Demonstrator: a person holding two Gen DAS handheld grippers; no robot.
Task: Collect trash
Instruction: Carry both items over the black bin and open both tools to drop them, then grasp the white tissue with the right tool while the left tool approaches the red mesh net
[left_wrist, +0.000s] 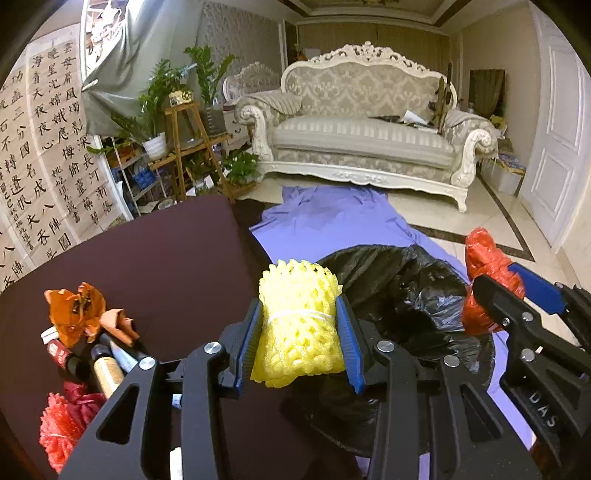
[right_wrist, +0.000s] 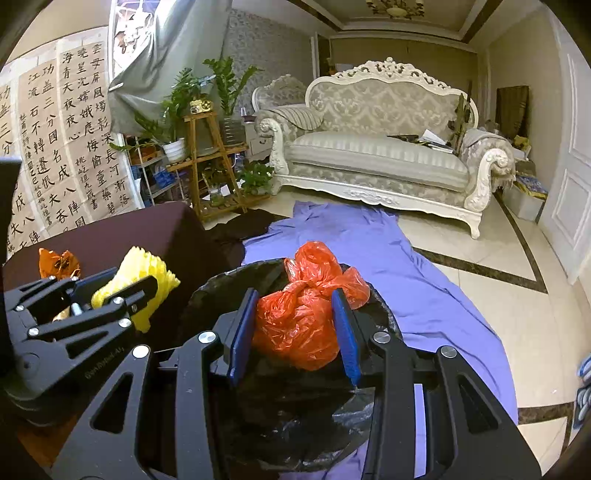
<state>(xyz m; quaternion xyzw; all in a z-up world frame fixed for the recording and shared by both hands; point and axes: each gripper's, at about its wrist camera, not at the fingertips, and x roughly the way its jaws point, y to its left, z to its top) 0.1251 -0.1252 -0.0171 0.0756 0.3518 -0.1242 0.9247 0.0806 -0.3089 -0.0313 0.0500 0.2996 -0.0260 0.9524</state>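
Right now, through the left wrist camera, I have my left tool (left_wrist: 300, 325) clamped on a yellow foam net (left_wrist: 298, 325), its blue pads pressing both sides. I hold it at the edge of the dark desk (left_wrist: 155, 258), just beside the open mouth of the black trash bag (left_wrist: 406, 288). My right tool (left_wrist: 495, 295) shows at the right, gripping a red plastic bag (left_wrist: 480, 258) near the far side of the trash bag. On the desk to the left I see more to collect: an orange wrapper (left_wrist: 74, 314), some small tubes (left_wrist: 99, 362) and a red net (left_wrist: 61, 421).

Through the right wrist camera, my right tool (right_wrist: 295, 328) is closed on the knotted red plastic bag (right_wrist: 303, 314), held directly above the trash bag (right_wrist: 295, 406), which sits on a purple cloth (right_wrist: 369, 240) spread over the floor. The left tool (right_wrist: 122, 291) and the yellow foam net (right_wrist: 144, 273) are off to the left, with the orange wrapper (right_wrist: 59, 262) behind them.

I judge the task well under way but unfinished: two pieces are in hand and not yet dropped, and several remain on the desk.
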